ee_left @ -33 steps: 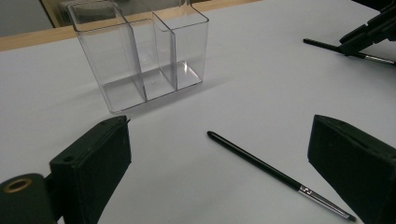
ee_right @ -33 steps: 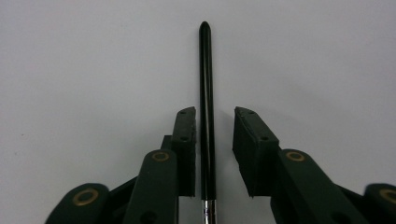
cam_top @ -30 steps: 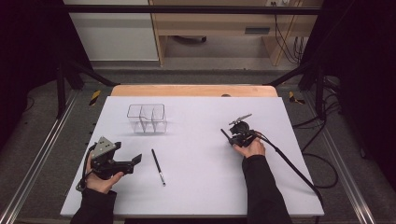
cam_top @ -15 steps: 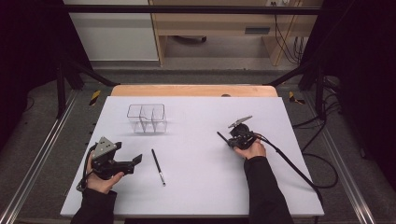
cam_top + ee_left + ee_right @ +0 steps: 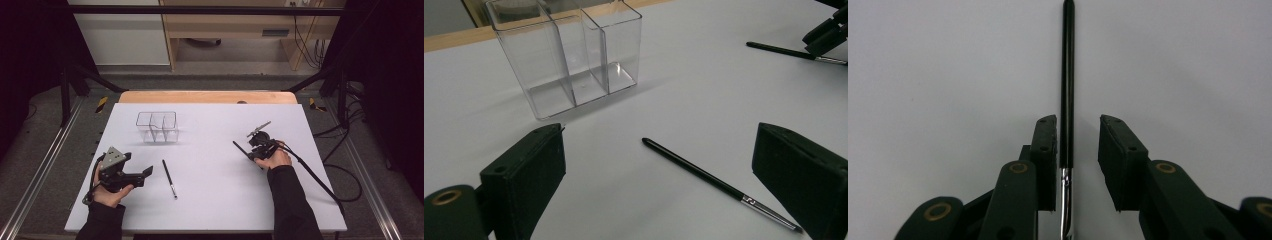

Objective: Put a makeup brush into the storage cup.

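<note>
right gripper (image 5: 248, 152) sits at the right of the white table (image 5: 215, 210), jaws have just been opening and now stand a little apart, a thin black brush (image 5: 1067, 75) between them: it lies against the left pad, clear of the right one, so not clamped. its long axis runs straight along the jaws, tip pointing away from the hand. left gripper (image 5: 145, 173) holds nothing, jaws wide apart. second brush (image 5: 169, 178) lies just right of it, nearer that hand. clear organizer (image 5: 157, 126) stands far-left, closer to the left hand.
</note>
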